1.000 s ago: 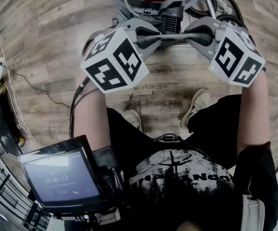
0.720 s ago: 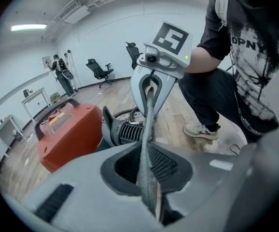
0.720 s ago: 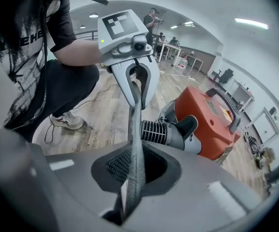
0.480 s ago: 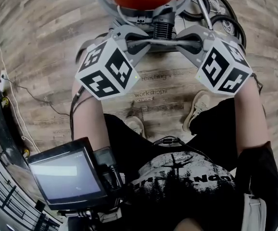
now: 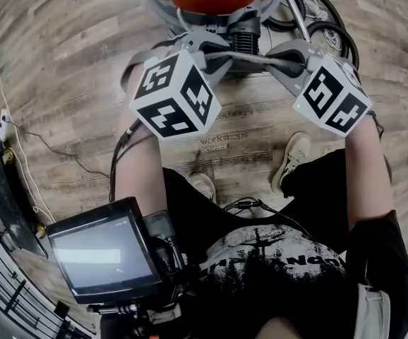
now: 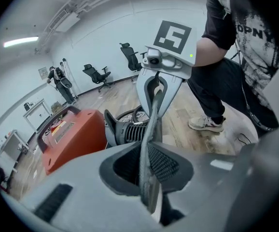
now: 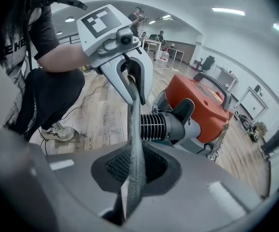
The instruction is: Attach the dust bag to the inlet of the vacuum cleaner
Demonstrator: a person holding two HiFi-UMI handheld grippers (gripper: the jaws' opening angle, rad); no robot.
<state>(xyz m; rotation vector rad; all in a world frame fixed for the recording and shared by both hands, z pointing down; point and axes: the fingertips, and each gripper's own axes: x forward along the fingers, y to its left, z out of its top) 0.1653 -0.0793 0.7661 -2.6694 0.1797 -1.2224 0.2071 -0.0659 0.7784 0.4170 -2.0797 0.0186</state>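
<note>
Sitting pinched in R tool, dust bag

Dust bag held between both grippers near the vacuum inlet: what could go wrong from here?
1. The left gripper is opening its jaws with the dust bag between them; that edge might slip out, leaving it hanging from the right gripper alone.
2. The bag is pulled flat beside the ribbed inlet, not around it; its mouth may miss or snag there.

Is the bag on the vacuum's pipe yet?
Not yet. The dust bag stretches between the right gripper and the left gripper, whose jaws are opening around it, in front of the bare ribbed inlet.
</note>
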